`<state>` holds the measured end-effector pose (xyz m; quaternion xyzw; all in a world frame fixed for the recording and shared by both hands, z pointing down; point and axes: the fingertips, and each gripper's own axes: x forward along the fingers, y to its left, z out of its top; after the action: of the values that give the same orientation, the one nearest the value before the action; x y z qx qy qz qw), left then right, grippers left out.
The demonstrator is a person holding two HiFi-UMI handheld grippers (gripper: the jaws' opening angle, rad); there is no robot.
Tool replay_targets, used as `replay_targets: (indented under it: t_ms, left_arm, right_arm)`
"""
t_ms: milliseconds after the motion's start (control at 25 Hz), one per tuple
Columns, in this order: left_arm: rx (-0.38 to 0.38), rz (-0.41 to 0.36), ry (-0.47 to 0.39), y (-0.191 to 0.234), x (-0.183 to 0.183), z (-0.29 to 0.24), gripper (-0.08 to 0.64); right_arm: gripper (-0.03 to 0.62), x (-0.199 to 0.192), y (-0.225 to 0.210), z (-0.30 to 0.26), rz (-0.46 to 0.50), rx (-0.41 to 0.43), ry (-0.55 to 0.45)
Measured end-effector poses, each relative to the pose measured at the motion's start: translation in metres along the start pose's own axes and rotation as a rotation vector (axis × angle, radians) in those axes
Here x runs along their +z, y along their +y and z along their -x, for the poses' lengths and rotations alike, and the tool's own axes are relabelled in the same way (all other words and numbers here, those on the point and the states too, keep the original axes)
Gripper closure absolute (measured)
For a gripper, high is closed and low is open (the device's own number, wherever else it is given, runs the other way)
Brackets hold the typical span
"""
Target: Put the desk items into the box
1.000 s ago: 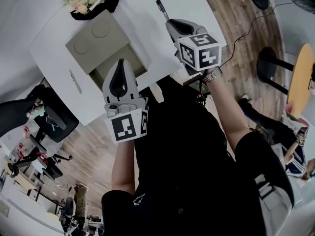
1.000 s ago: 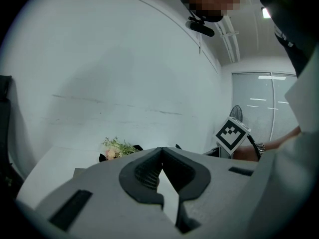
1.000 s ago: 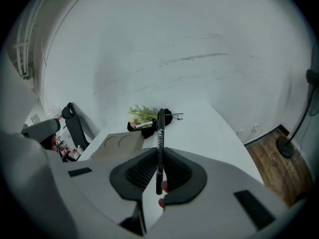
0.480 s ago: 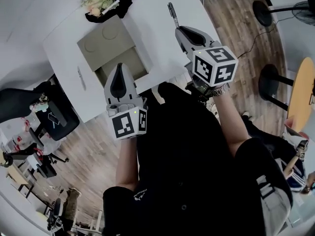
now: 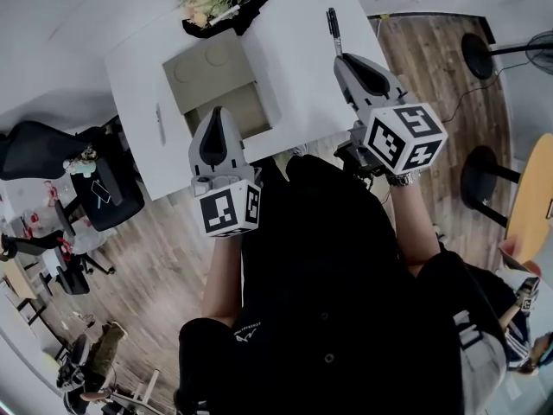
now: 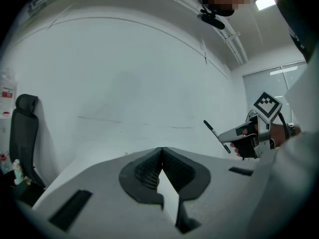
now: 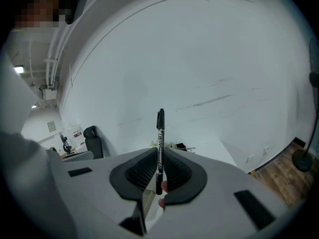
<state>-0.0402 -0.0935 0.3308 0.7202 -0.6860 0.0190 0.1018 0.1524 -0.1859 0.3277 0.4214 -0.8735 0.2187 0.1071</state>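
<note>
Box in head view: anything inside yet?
Nothing visible: the open part of the box shows only bare beige floor. The left gripper covers its near corner, so that bit is unknown. The pen is outside, in the right gripper.

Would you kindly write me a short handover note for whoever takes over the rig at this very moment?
Left gripper: jaws together, nothing between them, hovering at the near edge of the box.
Right gripper: jaws shut on a black marker, held to the right of the box.
Done: marker picked up.
Left: put the marker into the open box. A slim item lies on the table left of the box. The box's contents can't be made out.
</note>
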Motion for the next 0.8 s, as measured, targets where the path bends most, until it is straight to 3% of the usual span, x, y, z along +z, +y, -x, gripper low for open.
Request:
replay_targets:
  t_ms: [280,800]
  left_arm:
    - [0.040,-0.013,-0.047,0.004,0.018,0.016,0.552]
    - [0.107,-0.010,-0.107,0.021,0.041,0.035,0.552]
  right_arm:
    - [0.552,0.015,0.009,0.018,-0.031,0.038,-0.058]
    - [0.554,0.038,0.027,0.023,-0.004,0.084,-0.103]
